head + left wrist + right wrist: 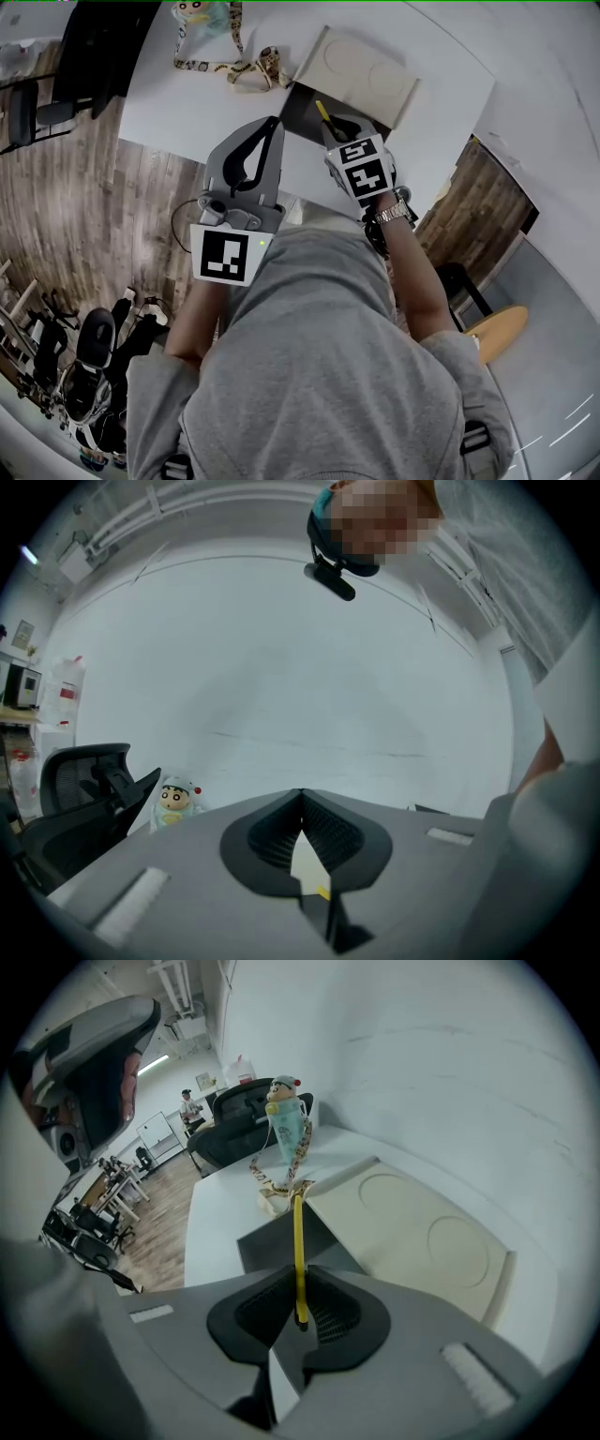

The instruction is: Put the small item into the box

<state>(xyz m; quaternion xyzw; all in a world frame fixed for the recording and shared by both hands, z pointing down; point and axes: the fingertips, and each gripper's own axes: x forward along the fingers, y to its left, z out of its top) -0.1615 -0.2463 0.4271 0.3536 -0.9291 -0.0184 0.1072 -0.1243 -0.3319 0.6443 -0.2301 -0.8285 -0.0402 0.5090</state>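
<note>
Half done, I judge: right gripper (298,1302) clamps the yellow pencil (298,1241) just over the open box (267,1238), release pending; left gripper (301,829) closed, empty, beside the box.

Box (305,111) on table (173,103) — lid (361,75) behind it; bottle (202,13) w/ lanyard (234,67) to its left; chair (89,47) further left.

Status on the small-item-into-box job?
Done: the box stands open with its lid laid back, and the yellow stick is off the table. In hand: the right tool clamps the stick, apparently above the box. Left: lower and release. The left tool is shut and empty.
</note>
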